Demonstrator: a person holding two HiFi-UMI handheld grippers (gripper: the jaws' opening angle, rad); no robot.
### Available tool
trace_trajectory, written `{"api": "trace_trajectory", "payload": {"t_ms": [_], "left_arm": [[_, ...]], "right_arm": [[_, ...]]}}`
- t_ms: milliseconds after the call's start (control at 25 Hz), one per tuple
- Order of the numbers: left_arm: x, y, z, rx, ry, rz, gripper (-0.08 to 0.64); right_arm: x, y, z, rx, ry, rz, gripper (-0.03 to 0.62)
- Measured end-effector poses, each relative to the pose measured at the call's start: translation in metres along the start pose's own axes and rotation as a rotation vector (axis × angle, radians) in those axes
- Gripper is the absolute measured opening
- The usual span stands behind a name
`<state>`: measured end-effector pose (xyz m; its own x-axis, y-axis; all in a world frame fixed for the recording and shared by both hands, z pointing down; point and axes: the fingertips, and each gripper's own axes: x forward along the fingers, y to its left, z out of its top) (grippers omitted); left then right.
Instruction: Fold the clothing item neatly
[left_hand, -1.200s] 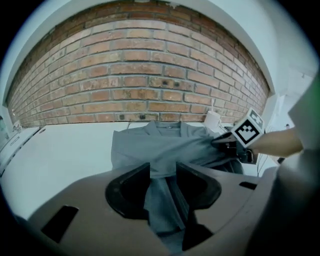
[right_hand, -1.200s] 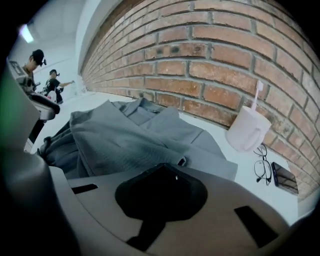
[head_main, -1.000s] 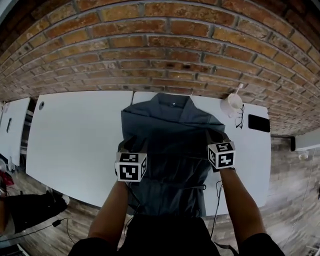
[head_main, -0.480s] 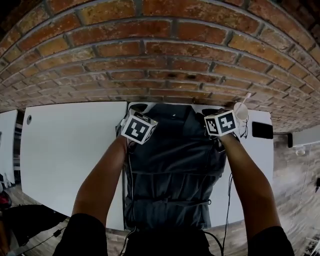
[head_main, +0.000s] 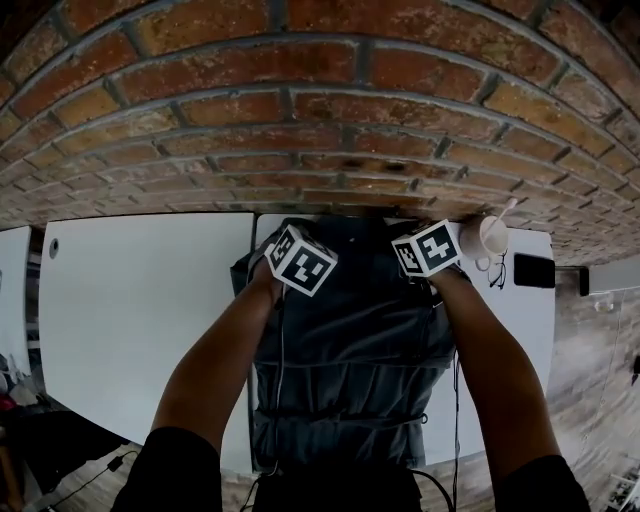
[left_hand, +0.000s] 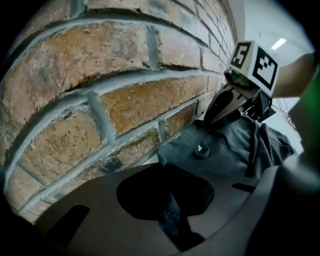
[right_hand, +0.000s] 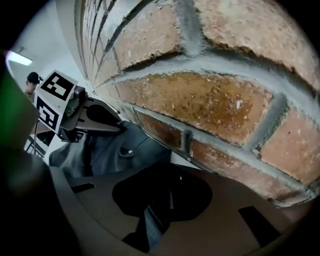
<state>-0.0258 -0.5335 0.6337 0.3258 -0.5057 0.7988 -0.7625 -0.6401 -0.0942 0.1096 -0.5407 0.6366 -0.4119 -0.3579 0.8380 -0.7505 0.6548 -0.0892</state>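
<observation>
A dark grey garment (head_main: 350, 340) lies lengthwise on the white table (head_main: 140, 300), its collar end against the brick wall. My left gripper (head_main: 290, 245) is at the far left corner of the cloth and my right gripper (head_main: 428, 238) at the far right corner. Both sets of jaws have just been closing. In the left gripper view a strip of grey fabric sits pinched in the left gripper (left_hand: 172, 217), and the collar with a button (left_hand: 201, 150) lies beyond. The right gripper view shows the right gripper (right_hand: 155, 217) nipping a fold of fabric too.
The brick wall (head_main: 320, 130) rises directly behind the garment's far edge. A white cup (head_main: 492, 236), glasses (head_main: 497, 272) and a black phone (head_main: 533, 270) sit at the table's far right. A second white table (head_main: 10, 290) stands at the left.
Both grippers went from the garment's middle to its far end by the wall. Since half a second ago they have sunk onto the cloth and drawn slightly inward.
</observation>
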Motion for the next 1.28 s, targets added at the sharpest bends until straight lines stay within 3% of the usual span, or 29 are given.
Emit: {"api": "trace_trajectory", "payload": {"t_ms": [120, 240, 480, 680, 840, 1040, 1080, 1160, 1280], "left_arm": [[-0.008, 0.000, 0.006, 0.000, -0.026, 0.019, 0.012], [-0.036, 0.001, 0.019, 0.001, -0.110, 0.045, 0.012], [-0.114, -0.014, 0.025, 0.057, -0.298, 0.072, 0.012], [-0.180, -0.055, 0.002, 0.127, -0.398, 0.097, 0.012], [-0.210, -0.099, -0.041, 0.220, -0.403, 0.142, 0.014], [-0.178, -0.156, -0.121, 0.302, -0.206, 0.072, 0.014], [-0.169, -0.162, -0.134, 0.305, -0.153, 0.048, 0.032], [-0.160, -0.169, -0.148, 0.276, -0.097, 0.008, 0.181], [-0.180, -0.160, -0.138, 0.180, -0.156, 0.010, 0.222]], "right_arm": [[-0.007, 0.004, 0.005, -0.066, -0.049, -0.030, 0.014], [-0.031, 0.014, 0.016, -0.171, -0.167, -0.032, 0.014], [-0.105, 0.055, 0.030, -0.306, -0.389, 0.041, 0.014], [-0.169, 0.105, 0.005, -0.510, -0.461, 0.078, 0.014], [-0.190, 0.146, -0.041, -0.633, -0.424, 0.142, 0.014], [-0.152, 0.175, -0.128, -0.702, -0.220, 0.219, 0.015], [-0.139, 0.176, -0.145, -0.710, -0.158, 0.228, 0.015], [-0.123, 0.176, -0.169, -0.715, -0.069, 0.240, 0.053], [-0.140, 0.183, -0.162, -0.649, -0.113, 0.276, 0.087]]}}
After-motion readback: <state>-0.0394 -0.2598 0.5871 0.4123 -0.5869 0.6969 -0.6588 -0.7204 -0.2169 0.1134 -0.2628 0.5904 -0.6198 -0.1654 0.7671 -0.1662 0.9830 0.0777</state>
